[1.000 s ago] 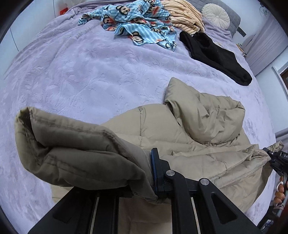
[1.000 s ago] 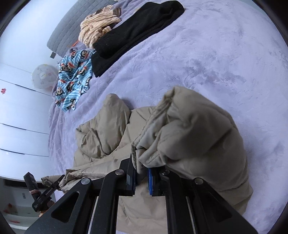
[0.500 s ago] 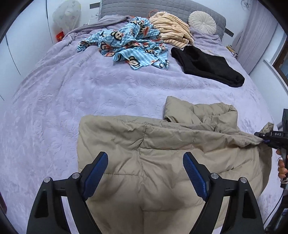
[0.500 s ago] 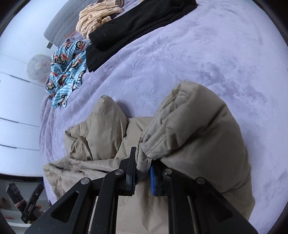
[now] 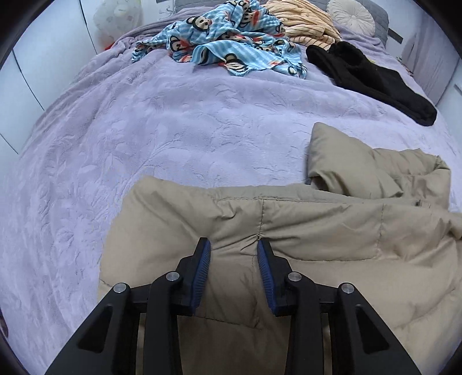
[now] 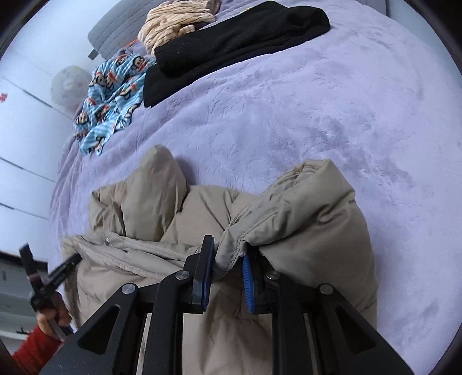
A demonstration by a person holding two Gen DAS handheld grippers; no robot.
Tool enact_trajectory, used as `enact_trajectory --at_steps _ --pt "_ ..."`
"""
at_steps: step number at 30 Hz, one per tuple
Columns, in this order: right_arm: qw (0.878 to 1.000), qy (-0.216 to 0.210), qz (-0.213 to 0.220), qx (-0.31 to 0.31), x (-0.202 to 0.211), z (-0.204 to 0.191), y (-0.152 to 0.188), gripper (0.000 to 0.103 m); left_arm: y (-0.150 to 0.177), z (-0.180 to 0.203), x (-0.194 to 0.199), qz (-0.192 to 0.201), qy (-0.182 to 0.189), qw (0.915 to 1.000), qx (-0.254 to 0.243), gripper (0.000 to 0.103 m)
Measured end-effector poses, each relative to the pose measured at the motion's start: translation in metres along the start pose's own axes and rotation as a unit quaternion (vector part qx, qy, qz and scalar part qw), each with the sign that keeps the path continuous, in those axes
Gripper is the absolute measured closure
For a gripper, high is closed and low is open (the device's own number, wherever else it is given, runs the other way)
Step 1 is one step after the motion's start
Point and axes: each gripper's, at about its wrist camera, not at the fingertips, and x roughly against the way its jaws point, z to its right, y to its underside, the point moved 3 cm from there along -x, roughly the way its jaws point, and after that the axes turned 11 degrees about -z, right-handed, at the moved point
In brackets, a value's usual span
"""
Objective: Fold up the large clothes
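A beige puffer jacket (image 5: 317, 230) lies partly folded on the purple bedspread (image 5: 144, 129). My left gripper (image 5: 234, 245) is half open, its blue pads pressing either side of a pinch of the jacket's folded edge. In the right wrist view the jacket (image 6: 173, 230) spreads below, and my right gripper (image 6: 228, 253) has its jaws slightly parted around a bunched sleeve cuff (image 6: 303, 207) that still rests between the pads. The left gripper (image 6: 49, 277) shows at the far left of that view.
A blue monkey-print garment (image 5: 231, 37), a striped yellow garment (image 5: 303, 20) and a black garment (image 5: 369, 78) lie near the headboard. A round cushion (image 5: 349, 17) sits at the top. White wardrobe doors (image 6: 23, 115) stand beside the bed.
My left gripper let go of the jacket flap, laid it flat, then narrowed onto the folded edge. My right gripper's jaws have loosened a little on the sleeve cuff.
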Motion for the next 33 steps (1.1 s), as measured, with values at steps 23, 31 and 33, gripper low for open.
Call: enact_trajectory --at_steps 23,31,33 --pt "0.984 0.026 -0.017 0.176 -0.072 -0.079 0.028 0.1 -0.003 0.073 -0.001 0.029 0.075 0.9932 -0.085 0.065" --pt "0.989 0.044 -0.004 0.141 -0.039 -0.034 -0.007 0.103 -0.021 0.024 0.008 0.04 0.037 0.9962 -0.068 0.065" --pt "0.992 0.068 0.003 0.105 -0.026 -0.005 -0.015 0.103 -0.021 -0.005 0.003 0.036 0.02 0.9983 -0.043 0.065"
